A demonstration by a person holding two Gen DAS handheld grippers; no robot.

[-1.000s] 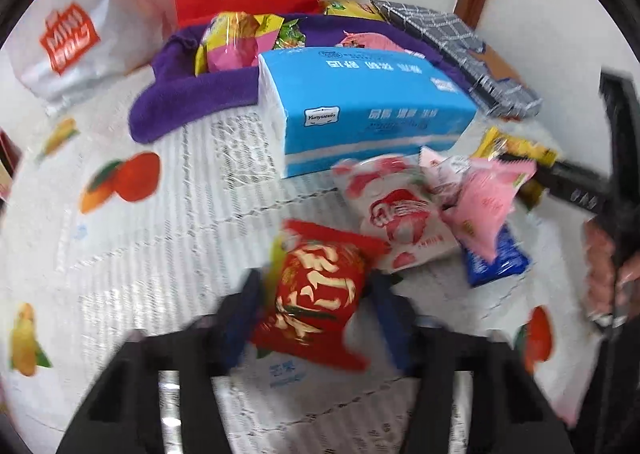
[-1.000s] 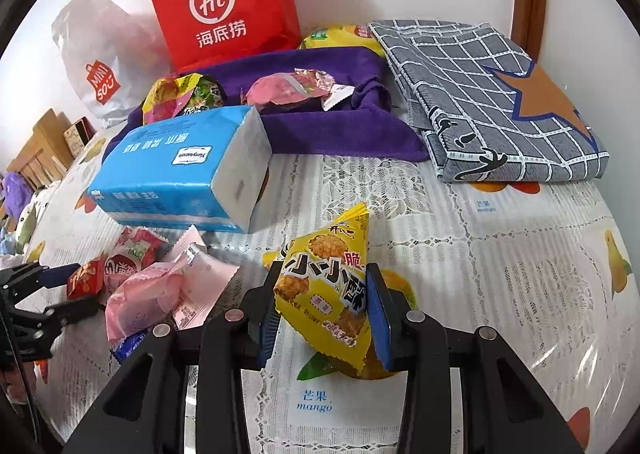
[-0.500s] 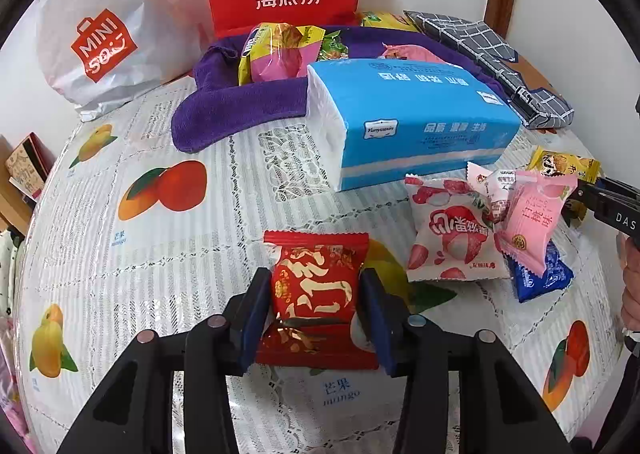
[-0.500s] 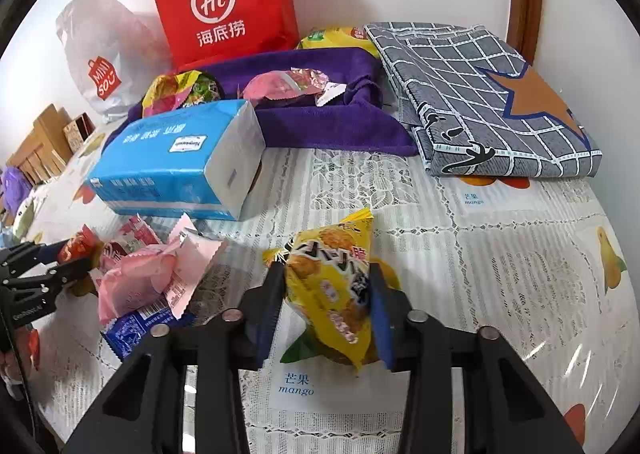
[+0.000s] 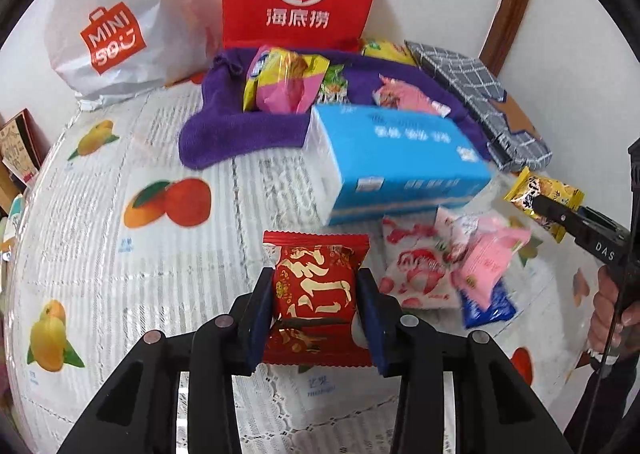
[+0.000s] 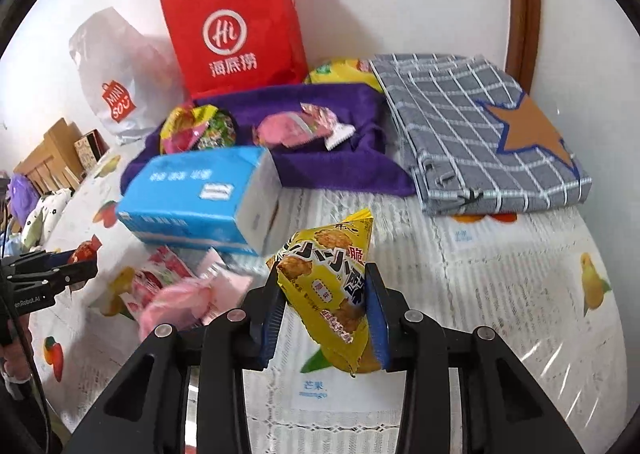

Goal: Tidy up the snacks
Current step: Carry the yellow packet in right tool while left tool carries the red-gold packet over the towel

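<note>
My left gripper (image 5: pixel 316 294) is shut on a red snack packet (image 5: pixel 314 290) with gold lettering and holds it above the table. My right gripper (image 6: pixel 326 294) is shut on a yellow snack packet (image 6: pixel 328 286), which also shows in the left wrist view (image 5: pixel 540 194). A purple towel (image 5: pixel 240 130) at the back holds several snacks, among them a yellow-pink packet (image 5: pixel 284 86) and a pink packet (image 6: pixel 296 130). Loose snacks lie in front of the blue tissue pack (image 5: pixel 396 158): a white-red packet (image 5: pixel 416 274), a pink packet (image 5: pixel 488 262) and a blue packet (image 5: pixel 488 302).
A red Hi paper bag (image 6: pixel 236 26) and a white Miniso bag (image 5: pixel 112 26) stand against the back wall. A folded grey checked cloth (image 6: pixel 480 126) lies at the right. The table has a fruit-print cover (image 5: pixel 120 254). Boxes (image 6: pixel 52 158) stand off its left edge.
Both grippers have lifted their packets and moved toward the back of the table. The left one has swung left, so the Miniso bag shows fully.
</note>
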